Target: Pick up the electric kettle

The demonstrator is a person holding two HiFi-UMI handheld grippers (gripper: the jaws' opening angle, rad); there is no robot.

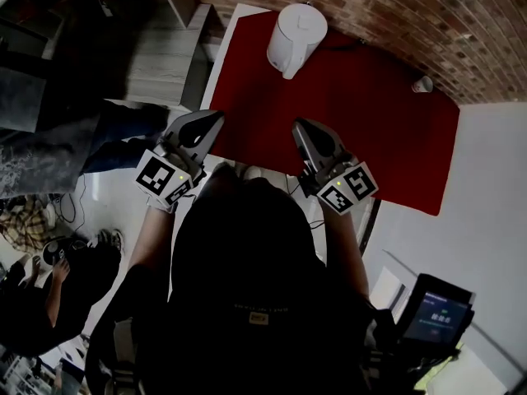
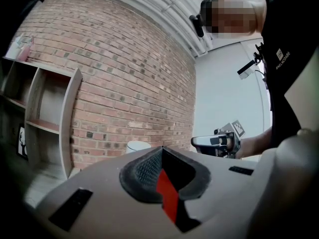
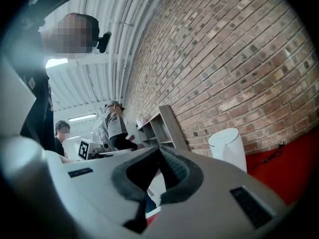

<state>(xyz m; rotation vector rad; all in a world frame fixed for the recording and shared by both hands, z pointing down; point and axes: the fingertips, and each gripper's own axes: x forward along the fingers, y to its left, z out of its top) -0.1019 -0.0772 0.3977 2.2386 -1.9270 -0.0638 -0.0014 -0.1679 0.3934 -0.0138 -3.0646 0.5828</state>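
At far edge of tabletop [image 1: 370, 122], electric kettle [image 1: 296, 38] untouched — approach step. Clenched, empty: left claw [image 1: 203, 127], right claw [image 1: 306, 134] — next, open and reach in.

White electric kettle [image 1: 296, 38] — upright on red table [image 1: 362, 122], near brick wall [image 1: 395, 11].

Electric kettle [image 1: 296, 38]: white, smooth, satin plastic look.
Worktop [image 1: 370, 122]: red, matt cover; material unclear.
Brick wall [image 1: 387, 6]: rough, matt.
Left tongs [image 2: 162, 153], right tongs [image 3: 159, 153]: smooth matt grey plastic-looking shells; pads [image 2: 146, 171] dark, finely ribbed.
Shelf unit [image 2: 50, 118]: pale, matt, wood look.
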